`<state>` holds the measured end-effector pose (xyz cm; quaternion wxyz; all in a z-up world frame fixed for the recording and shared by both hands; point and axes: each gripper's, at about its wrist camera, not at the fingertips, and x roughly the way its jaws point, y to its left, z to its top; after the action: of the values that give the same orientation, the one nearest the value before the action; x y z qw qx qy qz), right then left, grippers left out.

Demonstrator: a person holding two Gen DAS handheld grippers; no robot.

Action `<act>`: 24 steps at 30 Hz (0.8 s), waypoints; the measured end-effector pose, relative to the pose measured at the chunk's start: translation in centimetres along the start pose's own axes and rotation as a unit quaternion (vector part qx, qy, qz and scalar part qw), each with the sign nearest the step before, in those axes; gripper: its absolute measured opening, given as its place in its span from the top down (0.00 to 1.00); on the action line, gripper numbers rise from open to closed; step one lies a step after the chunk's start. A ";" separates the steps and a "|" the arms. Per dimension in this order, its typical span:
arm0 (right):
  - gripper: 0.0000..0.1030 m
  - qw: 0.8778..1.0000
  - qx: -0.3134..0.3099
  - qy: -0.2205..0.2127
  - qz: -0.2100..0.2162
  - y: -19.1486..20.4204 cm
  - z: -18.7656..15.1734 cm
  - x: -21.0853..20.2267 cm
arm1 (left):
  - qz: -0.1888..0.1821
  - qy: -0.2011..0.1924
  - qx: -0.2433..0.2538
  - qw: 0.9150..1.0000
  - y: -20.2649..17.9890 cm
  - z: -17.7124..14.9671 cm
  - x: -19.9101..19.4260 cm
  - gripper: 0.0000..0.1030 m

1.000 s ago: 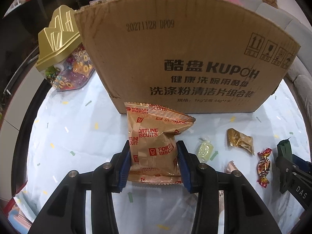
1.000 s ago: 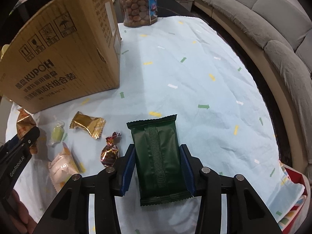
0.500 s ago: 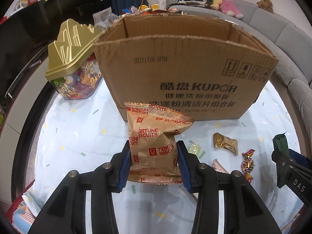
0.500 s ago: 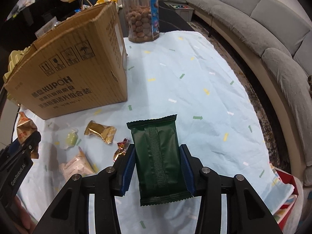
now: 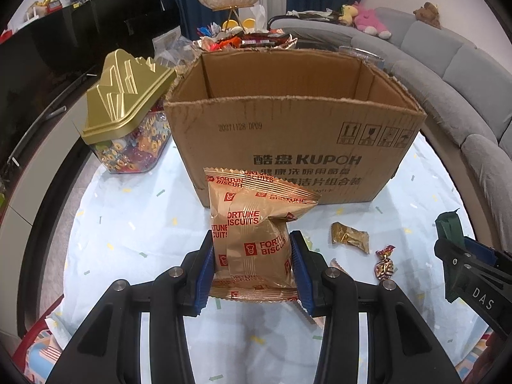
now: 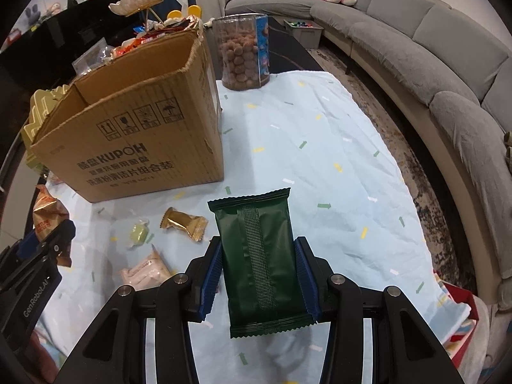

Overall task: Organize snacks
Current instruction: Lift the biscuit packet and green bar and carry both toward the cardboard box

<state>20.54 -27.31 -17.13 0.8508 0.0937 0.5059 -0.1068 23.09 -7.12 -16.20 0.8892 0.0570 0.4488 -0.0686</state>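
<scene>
Left gripper [image 5: 252,267] clamps biscuit pack [image 5: 256,236], right gripper [image 6: 257,276] clamps green pack [image 6: 259,256]; both held above table, short of box [image 5: 288,140]. Four candies [image 6: 184,223] left on cloth.

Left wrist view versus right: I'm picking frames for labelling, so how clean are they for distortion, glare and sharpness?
Left wrist view: fisheye bows the cardboard box, black vignette at corners; the Fortune Biscuits packet glints slightly, its print sharp. Right wrist view: same curvature, sofa bent; the green packet is dark but crisp.

candies [image 6: 184,224] before box [image 6: 134,140]
</scene>
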 end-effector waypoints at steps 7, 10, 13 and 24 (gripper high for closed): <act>0.56 1.000 -0.007 -0.013 0.003 0.5 0.4 -1.2 | -0.003 -0.006 -0.005 1.000 0.6 0.3 -1.0 0.57; 0.56 1.000 -0.011 -0.017 0.006 0.8 0.6 -1.6 | -0.006 -0.007 -0.007 1.000 0.9 0.5 -1.4 0.57; 0.56 1.000 -0.014 -0.024 0.009 1.2 1.0 -2.2 | -0.009 -0.008 -0.008 1.000 1.0 0.7 -1.8 0.58; 0.56 0.998 -0.034 -0.056 0.017 2.6 2.5 -4.6 | -0.014 -0.021 -0.013 1.000 1.9 1.9 -3.4 0.57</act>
<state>21.19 -25.03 -11.74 0.8821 0.0668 0.4594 -0.0804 22.90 -5.33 -12.29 0.8980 0.0382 0.4317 -0.0761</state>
